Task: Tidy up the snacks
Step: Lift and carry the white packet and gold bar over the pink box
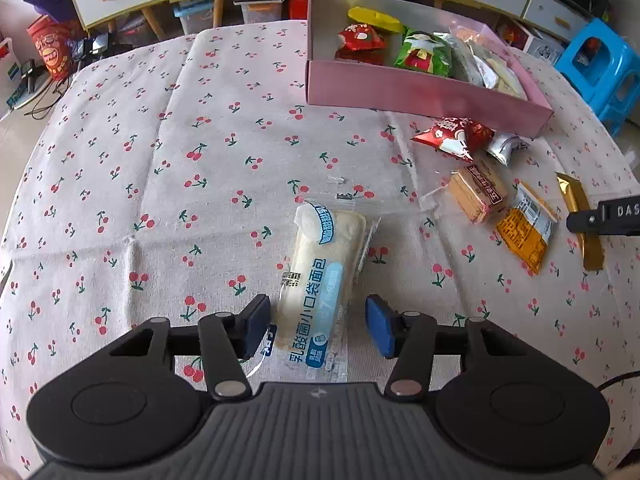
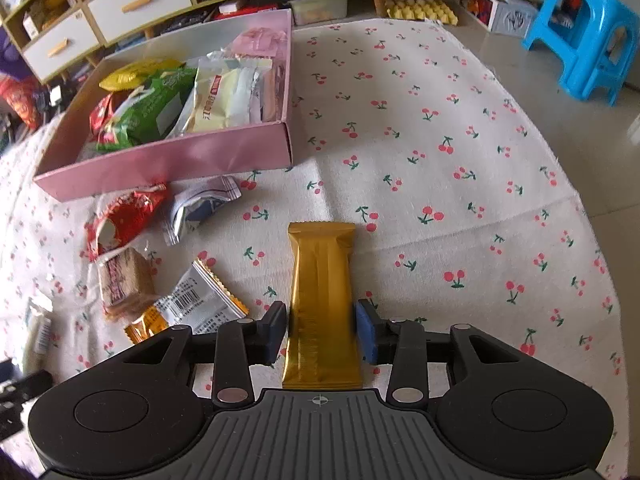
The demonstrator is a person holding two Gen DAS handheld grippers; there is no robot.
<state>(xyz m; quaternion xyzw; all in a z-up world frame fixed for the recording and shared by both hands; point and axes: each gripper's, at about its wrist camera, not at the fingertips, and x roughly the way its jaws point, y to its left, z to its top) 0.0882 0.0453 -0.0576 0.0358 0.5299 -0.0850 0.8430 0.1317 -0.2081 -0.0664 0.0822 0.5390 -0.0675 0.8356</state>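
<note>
**Spotter:** Looking around your left gripper first: its fingers stand apart on either side of the white bread pack, which lies flat on the cherry-print tablecloth. The left pad touches or nearly touches the wrapper; the right pad is clear of it.

**Operator:** And what crowds it?

**Spotter:** To your right sit the loose snacks: a red packet, a silver packet, a wafer pack and an orange-and-white sachet. Beyond them lies the pink box, already holding a yellow packet, a green bag and pale wrappers.

**Operator:** My right side?

**Spotter:** Your right gripper has its fingers closed against the sides of the gold bar, which lies lengthwise on the cloth. The same loose snacks lie to its left, well apart from the bar.

**Operator:** What differs between views?

**Spotter:** Your right view shows the barcode face of the sachet and the box from its other corner. Your left view catches only a black fingertip of the right gripper at the frame edge, over the gold bar.

**Operator:** Anything unclear?

**Spotter:** The near ends of both held packs vanish under the gripper bodies. You cannot tell whether the gold bar is lifted or resting. A blue stool stands off the table.
</note>
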